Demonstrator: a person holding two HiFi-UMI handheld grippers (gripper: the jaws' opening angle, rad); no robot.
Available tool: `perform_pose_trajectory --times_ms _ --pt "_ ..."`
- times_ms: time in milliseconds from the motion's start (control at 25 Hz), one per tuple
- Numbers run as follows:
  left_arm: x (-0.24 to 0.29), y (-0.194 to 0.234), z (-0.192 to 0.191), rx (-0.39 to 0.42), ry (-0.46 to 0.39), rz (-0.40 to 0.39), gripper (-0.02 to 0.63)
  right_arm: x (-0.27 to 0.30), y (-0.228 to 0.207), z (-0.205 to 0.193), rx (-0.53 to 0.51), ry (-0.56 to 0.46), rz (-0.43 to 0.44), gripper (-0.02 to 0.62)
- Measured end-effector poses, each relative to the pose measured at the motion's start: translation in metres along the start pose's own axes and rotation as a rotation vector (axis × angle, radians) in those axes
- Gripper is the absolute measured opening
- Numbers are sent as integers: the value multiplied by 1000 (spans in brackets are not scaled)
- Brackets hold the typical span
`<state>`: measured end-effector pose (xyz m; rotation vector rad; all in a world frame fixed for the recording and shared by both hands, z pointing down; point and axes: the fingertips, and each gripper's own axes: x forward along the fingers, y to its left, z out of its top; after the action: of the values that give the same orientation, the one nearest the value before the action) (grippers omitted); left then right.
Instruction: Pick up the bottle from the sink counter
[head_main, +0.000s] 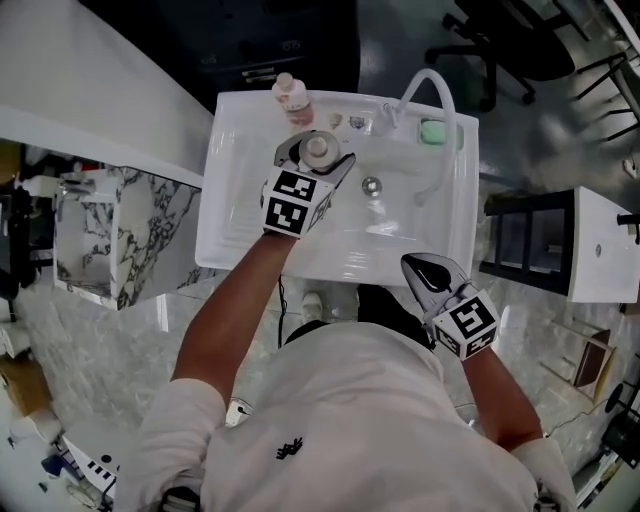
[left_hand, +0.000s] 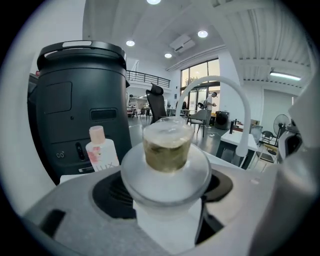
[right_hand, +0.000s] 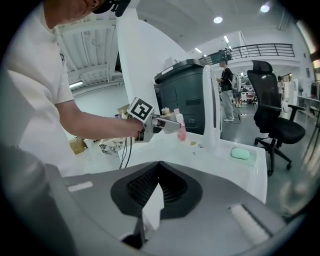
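A white bottle with a clear, yellowish cap sits between the jaws of my left gripper, which is shut on its body below the rounded shoulder. In the head view the left gripper holds the bottle over the back of the white sink, cap upward. A second, pink bottle stands on the counter rim just behind it; it is also in the left gripper view. My right gripper hangs at the sink's front right edge, jaws together and holding nothing.
A curved white faucet rises at the back right, with a green soap bar beside it. The drain lies mid-basin. A marble-fronted cabinet stands left; a dark bin stands behind the counter.
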<state>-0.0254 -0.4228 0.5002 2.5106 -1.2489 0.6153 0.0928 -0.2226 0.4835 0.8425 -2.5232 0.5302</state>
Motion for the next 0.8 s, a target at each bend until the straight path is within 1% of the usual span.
perform_pose_trajectory --times_ms 240,560,800 --pt "-56 -10 -1 14 3 -49 341 15 34 8 -19 -20 16 14" --pt "-125 -12 -17 28 13 -97 341 34 81 6 -22 -35 17 14" --pt "-174 -16 -31 42 19 -118 341 42 116 2 -26 -45 12 14"
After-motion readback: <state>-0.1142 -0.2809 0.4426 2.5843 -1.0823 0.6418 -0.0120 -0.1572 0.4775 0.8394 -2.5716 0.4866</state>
